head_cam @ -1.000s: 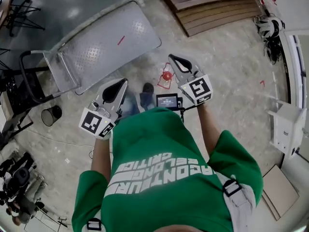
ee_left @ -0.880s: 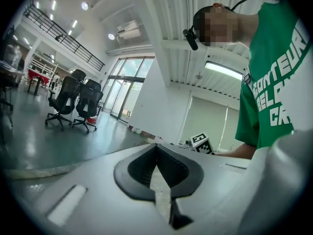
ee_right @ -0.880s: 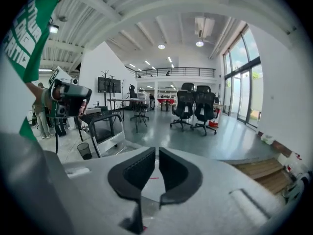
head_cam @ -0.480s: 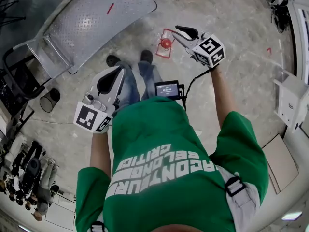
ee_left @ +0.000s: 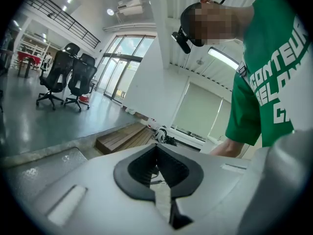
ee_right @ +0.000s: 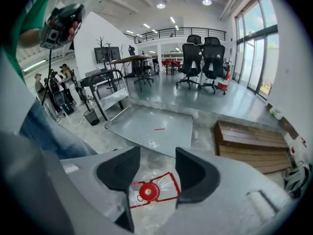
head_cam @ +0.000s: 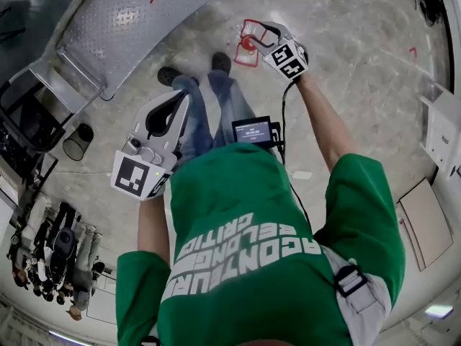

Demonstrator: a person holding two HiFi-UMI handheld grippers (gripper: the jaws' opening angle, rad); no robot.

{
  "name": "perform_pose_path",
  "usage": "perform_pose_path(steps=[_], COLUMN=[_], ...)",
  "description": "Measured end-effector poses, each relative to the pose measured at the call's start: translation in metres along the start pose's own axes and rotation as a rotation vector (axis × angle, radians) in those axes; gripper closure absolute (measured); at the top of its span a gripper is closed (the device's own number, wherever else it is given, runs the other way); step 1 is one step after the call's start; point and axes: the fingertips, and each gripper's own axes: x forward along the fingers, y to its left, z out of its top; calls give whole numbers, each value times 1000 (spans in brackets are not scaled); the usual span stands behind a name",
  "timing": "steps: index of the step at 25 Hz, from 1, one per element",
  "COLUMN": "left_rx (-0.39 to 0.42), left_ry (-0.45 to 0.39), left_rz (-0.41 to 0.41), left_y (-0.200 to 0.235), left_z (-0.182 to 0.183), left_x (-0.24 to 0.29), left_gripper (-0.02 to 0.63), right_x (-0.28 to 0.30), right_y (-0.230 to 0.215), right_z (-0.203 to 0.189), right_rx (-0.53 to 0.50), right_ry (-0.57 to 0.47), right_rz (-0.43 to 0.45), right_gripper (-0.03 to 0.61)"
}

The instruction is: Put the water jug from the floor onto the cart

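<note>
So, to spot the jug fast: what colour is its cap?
Red. The cap shows best in the right gripper view, on the clear water jug.

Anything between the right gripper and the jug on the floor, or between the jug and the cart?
Nothing visible. The right gripper, its fingers just opening and empty, looks straight at the water jug. Only bare floor lies between the jug and the cart deck.
</note>
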Motion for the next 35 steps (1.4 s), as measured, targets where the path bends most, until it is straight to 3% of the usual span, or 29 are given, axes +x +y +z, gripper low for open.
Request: perform_pose_path(steps=[6, 17, 25, 35], left_rx=[-20, -70, -99, -136], left_ry=[38, 122, 141, 149], left_rz=[-28, -31, -32, -52], left_y=[6, 17, 15, 23], left_z=[-29, -83, -96, -112], left_x=[8, 14, 5, 14], left_gripper=[598, 598, 598, 598], right_x=[69, 145, 157, 171], right_y=[19, 35, 33, 25], right_z=[-82, -187, -203, -209], right_rx=[66, 180, 196, 225], right_ry=[145, 358, 397, 420], right_rz=[6, -29, -114, -140], right_gripper=[298, 262, 261, 278])
